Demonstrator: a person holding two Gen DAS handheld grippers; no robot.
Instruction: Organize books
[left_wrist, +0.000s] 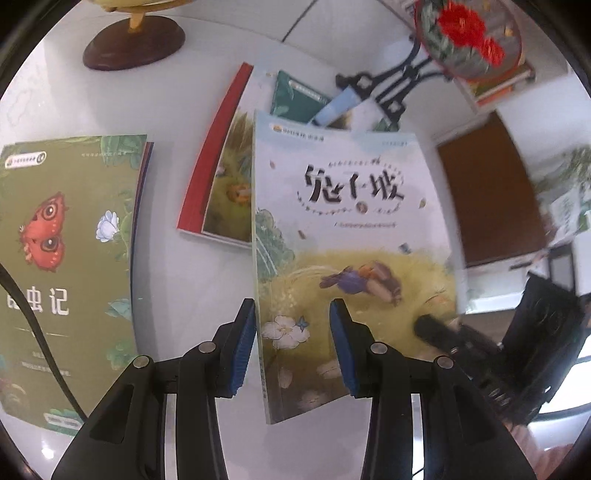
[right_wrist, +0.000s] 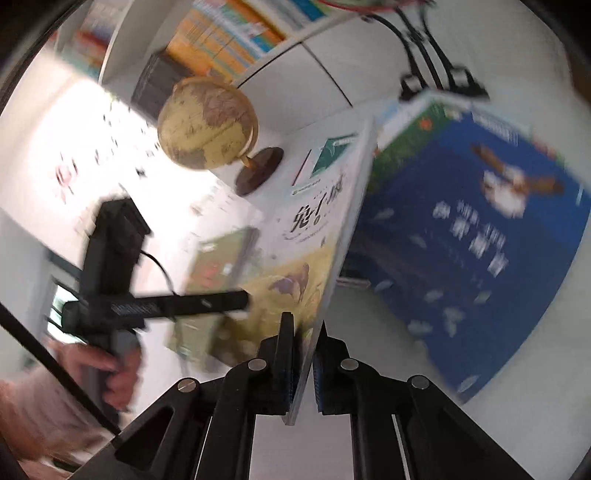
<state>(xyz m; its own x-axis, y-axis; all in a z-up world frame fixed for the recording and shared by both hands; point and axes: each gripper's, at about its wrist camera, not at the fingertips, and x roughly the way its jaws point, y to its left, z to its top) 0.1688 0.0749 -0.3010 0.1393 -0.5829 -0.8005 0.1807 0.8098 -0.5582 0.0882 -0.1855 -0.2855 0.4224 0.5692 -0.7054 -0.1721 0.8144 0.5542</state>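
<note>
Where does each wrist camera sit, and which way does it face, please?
Left wrist: on the left gripper, facing down over its open jaws at the pale book and white table; the right gripper shows too.
Right wrist: on the right gripper, jaws shut on that book's edge, facing the globe; a hand holding the left gripper shows.
Shared: the pale book, the globe.

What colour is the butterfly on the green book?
Red, with dark eye spots; the butterfly shows best in the left wrist view.

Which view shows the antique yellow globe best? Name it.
The right wrist view: the yellow globe on its dark wooden base appears whole there. The left wrist view catches only its base and stem at the top edge.
</note>
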